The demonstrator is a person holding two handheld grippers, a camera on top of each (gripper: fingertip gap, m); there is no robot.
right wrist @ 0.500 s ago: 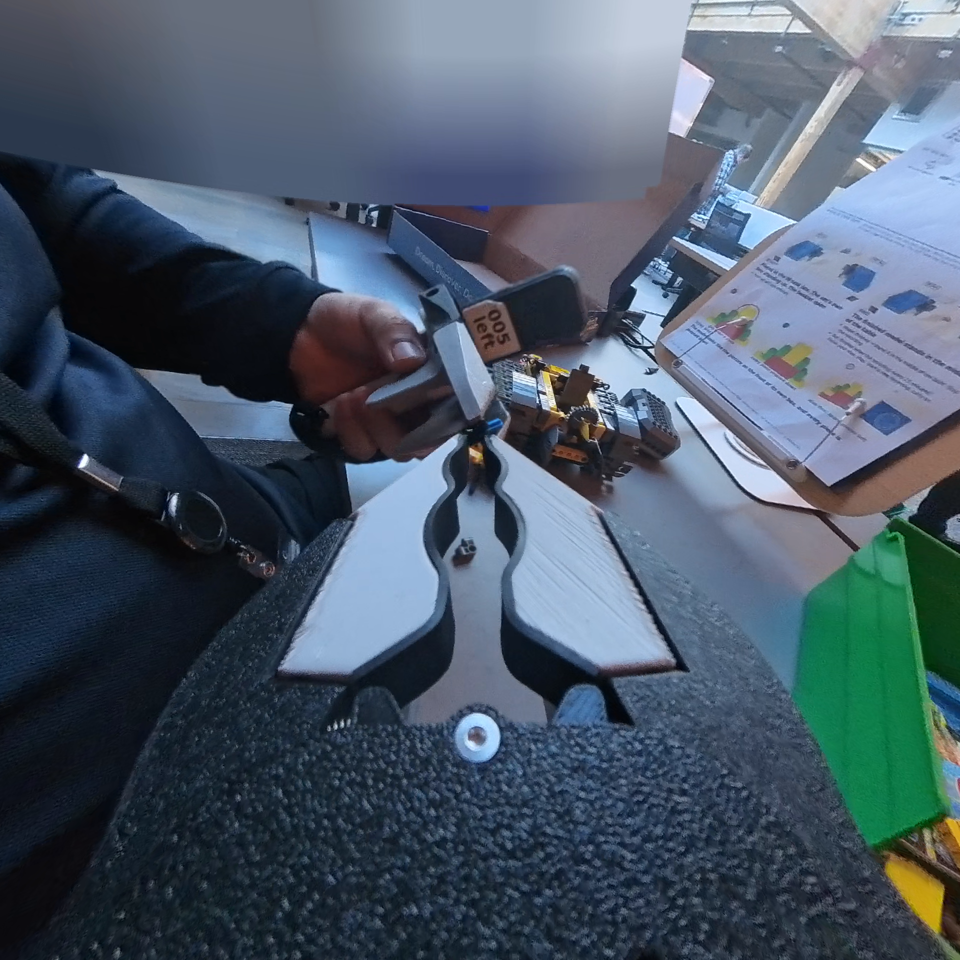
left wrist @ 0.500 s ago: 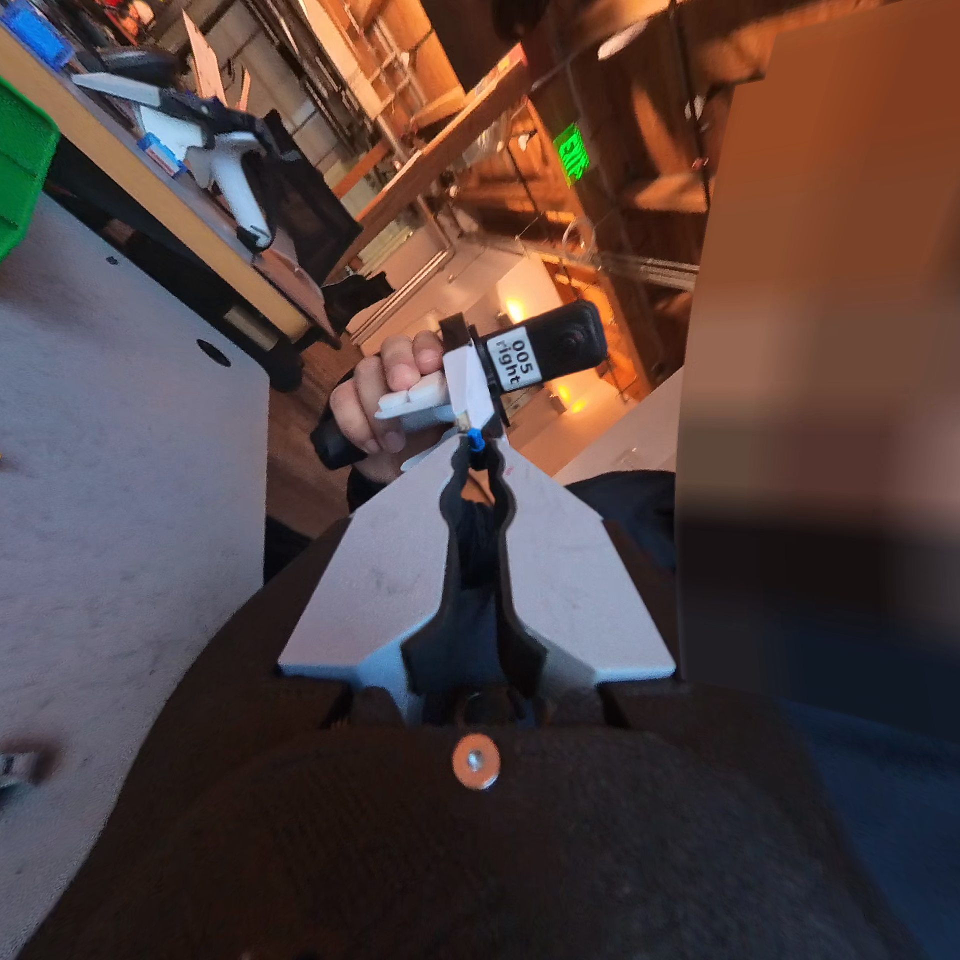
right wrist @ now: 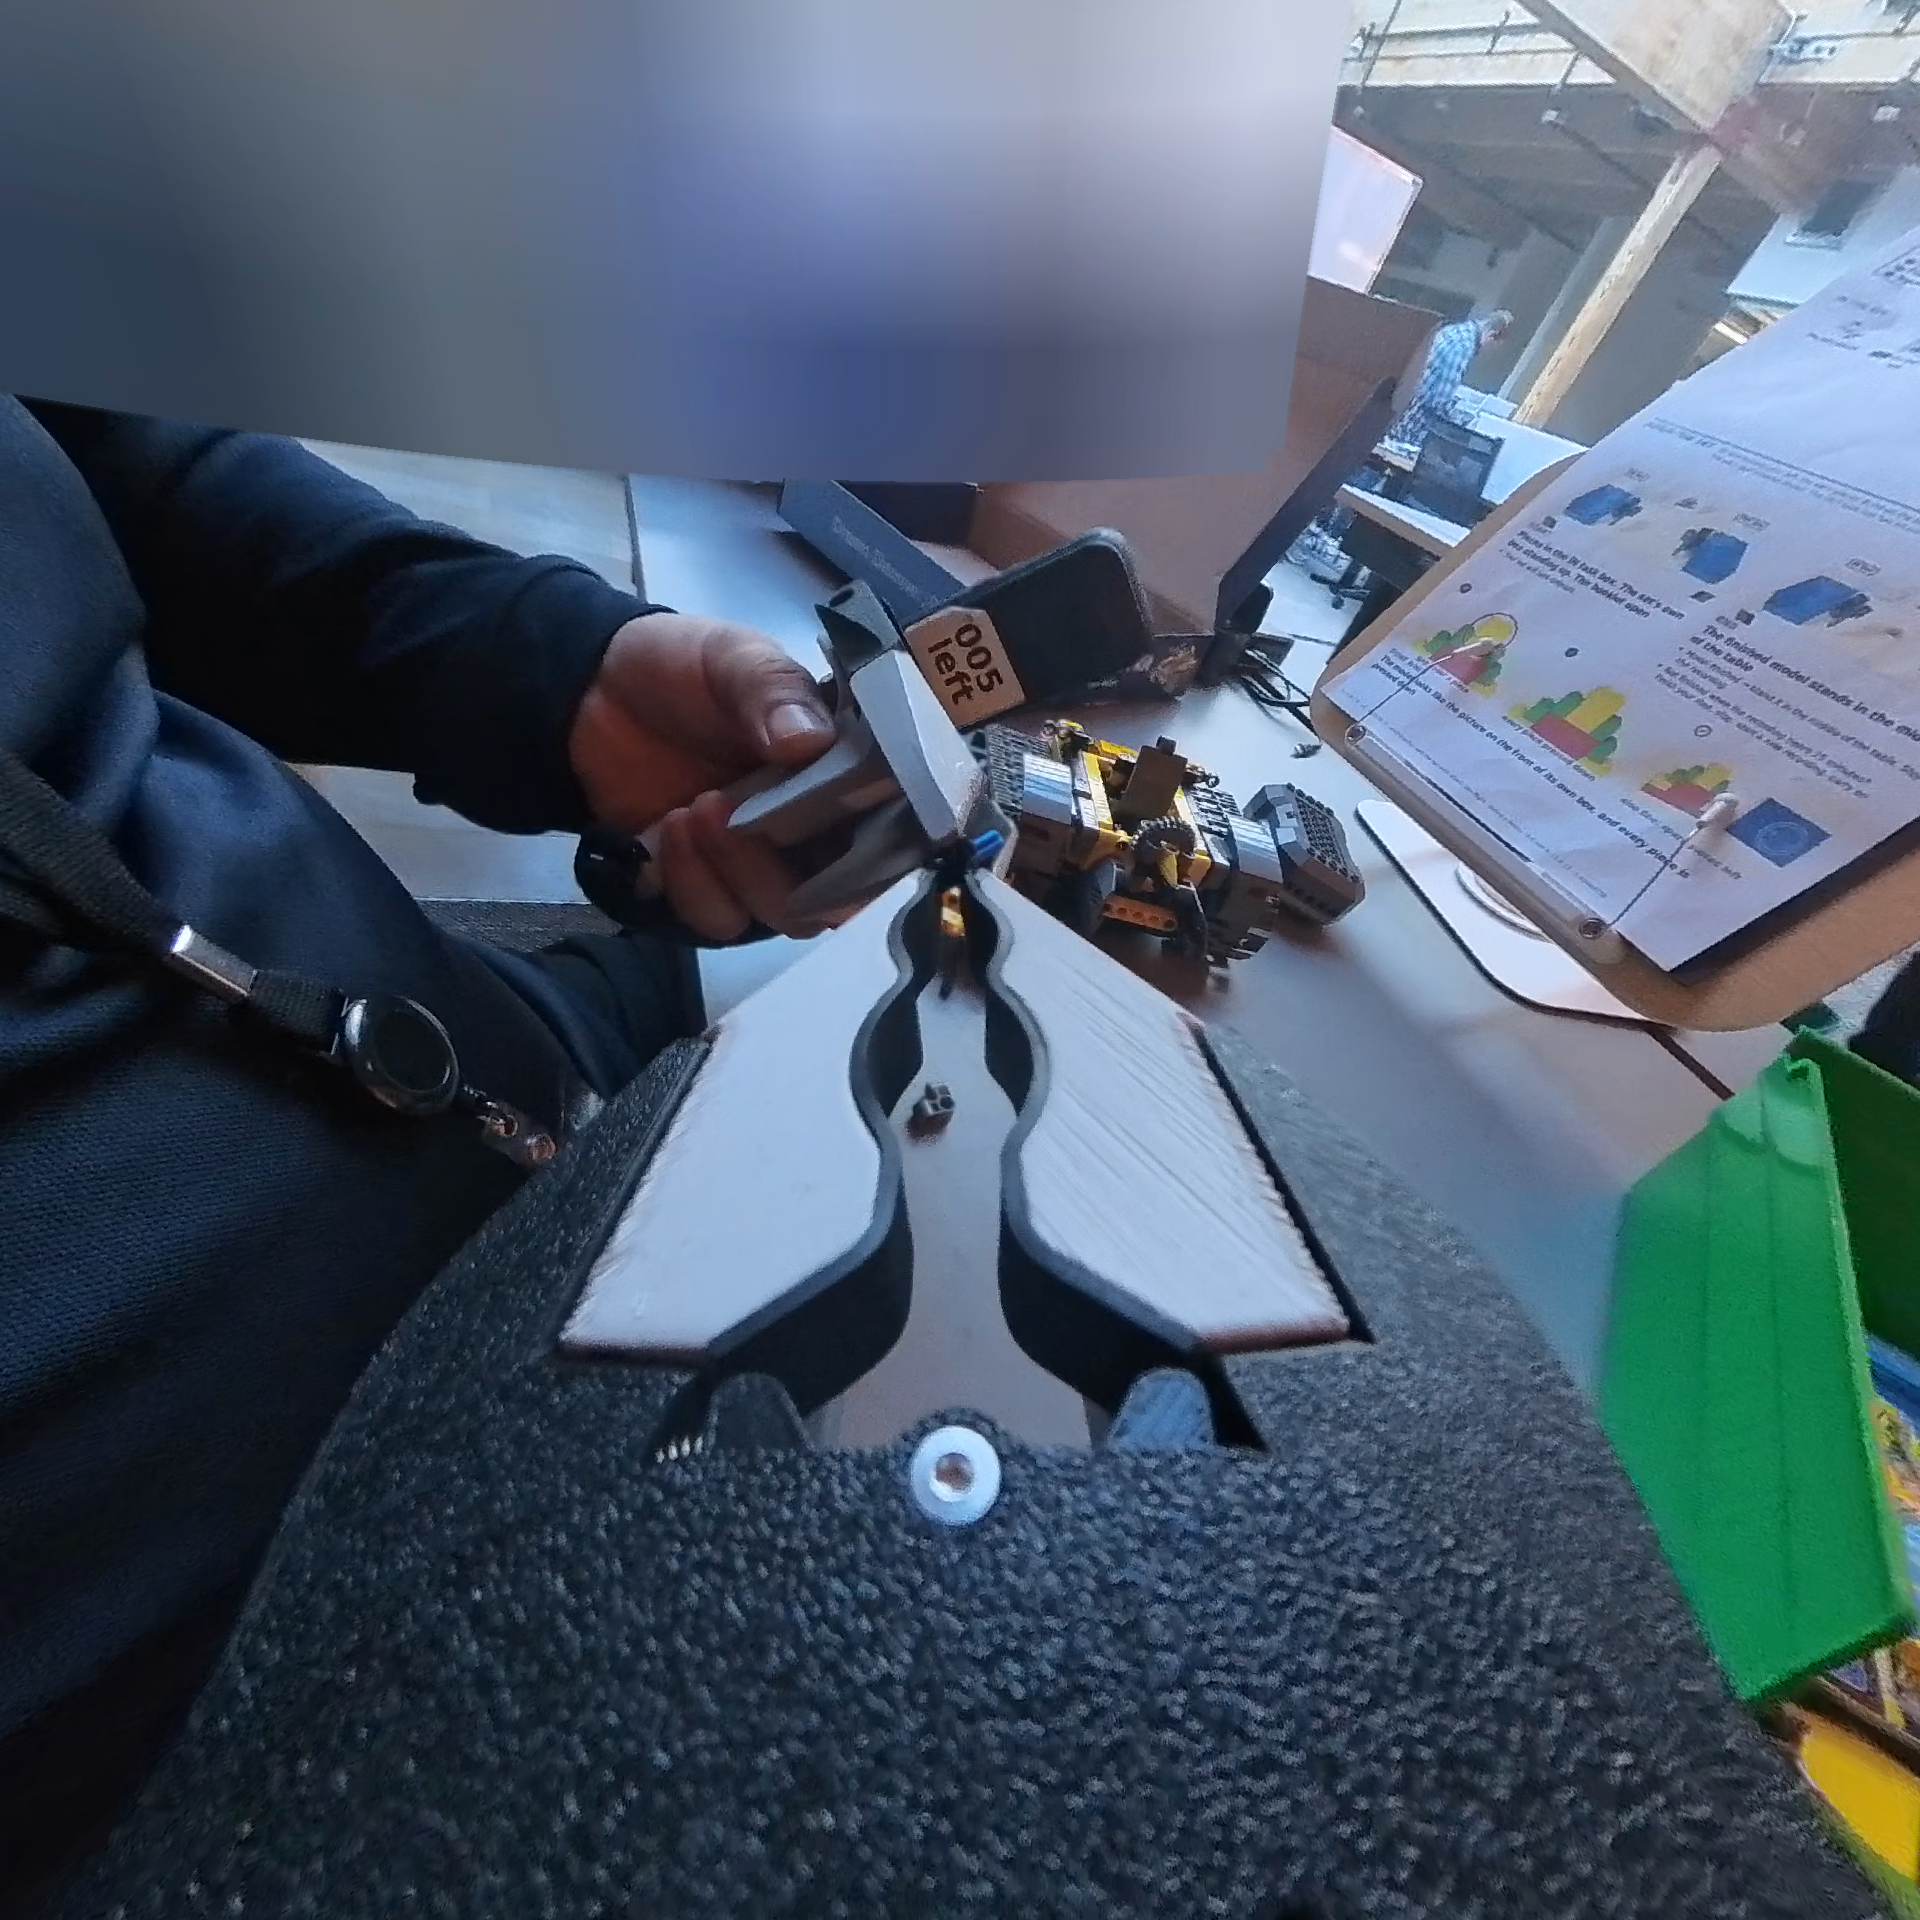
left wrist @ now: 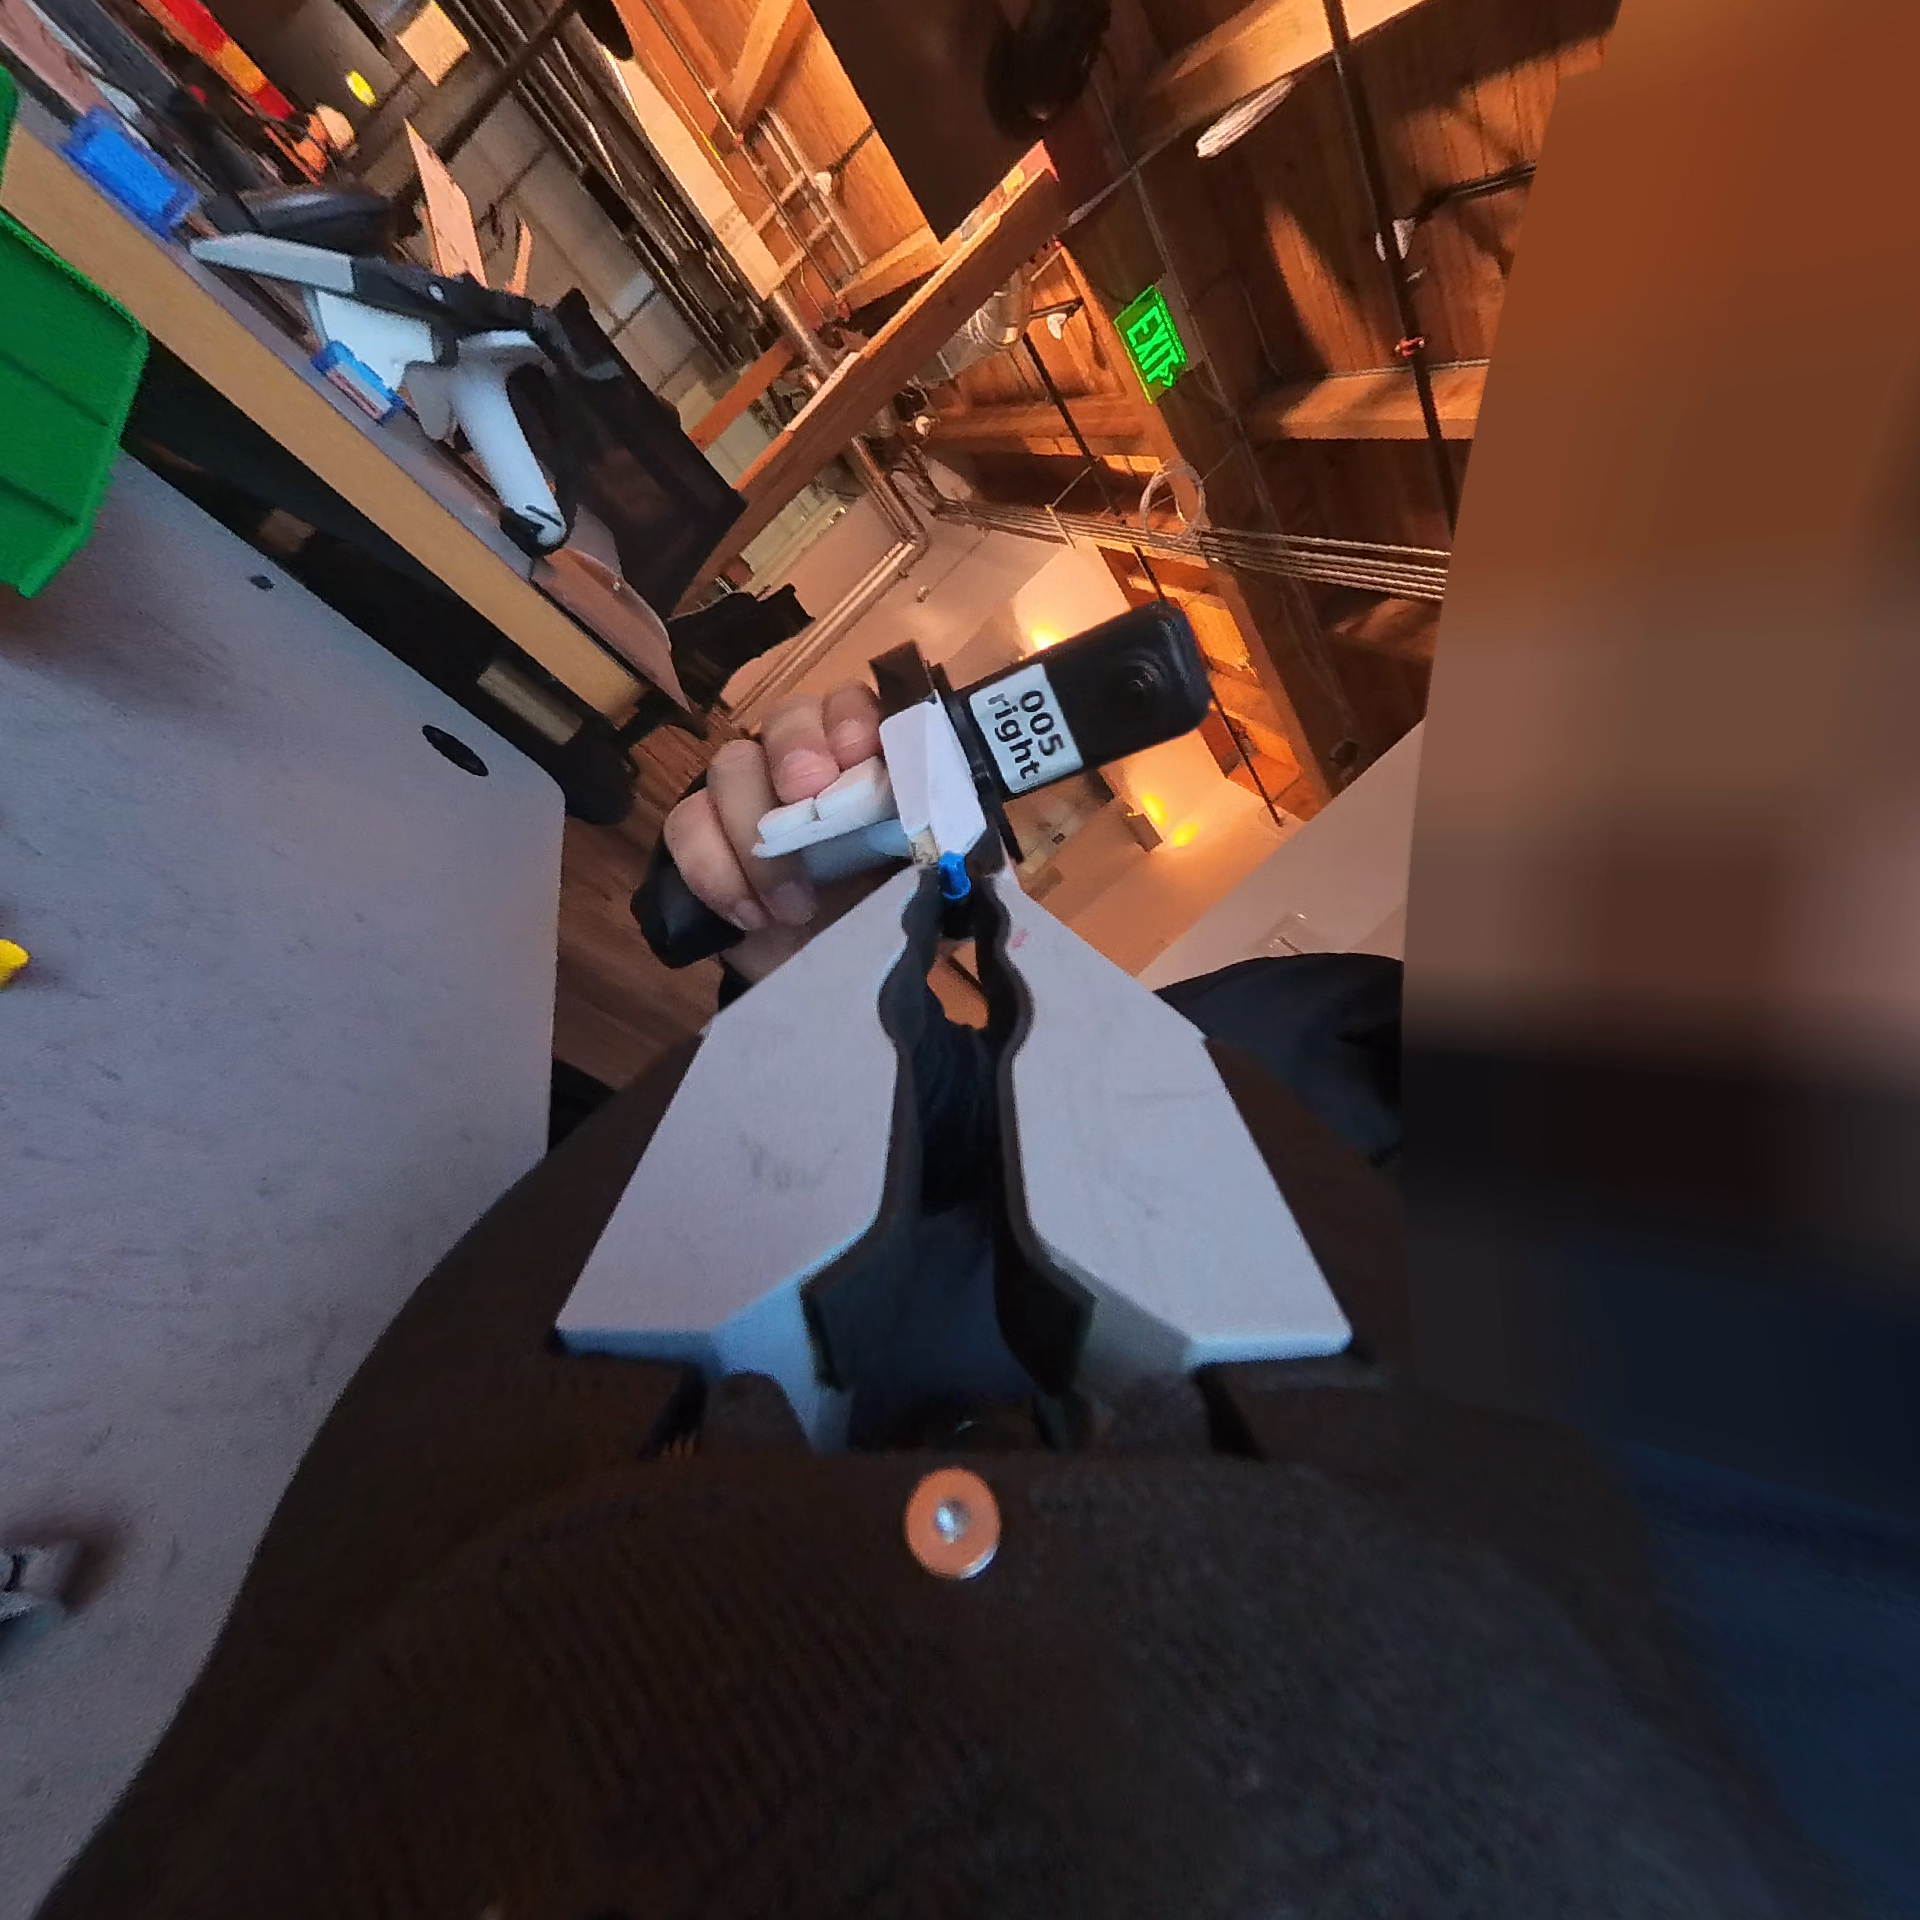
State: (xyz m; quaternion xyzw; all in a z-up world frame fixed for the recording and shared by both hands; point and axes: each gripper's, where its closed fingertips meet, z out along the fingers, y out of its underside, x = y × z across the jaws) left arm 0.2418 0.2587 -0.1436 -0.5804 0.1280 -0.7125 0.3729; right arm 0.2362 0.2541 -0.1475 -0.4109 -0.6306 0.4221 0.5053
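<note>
My left gripper [left wrist: 951,914] and right gripper [right wrist: 961,883] meet tip to tip, jaws of both pinching small blue plastic peg [left wrist: 953,891] for mating; yellow-grey brick vehicle [right wrist: 1143,831] far on tabletop [right wrist: 1403,1039].

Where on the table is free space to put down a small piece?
Bare table lies between the brick vehicle, the paper stand and the green bin; only a small dark piece sits nearer. The left wrist view shows more grey tabletop. Behind the vehicle it is crowded.
</note>
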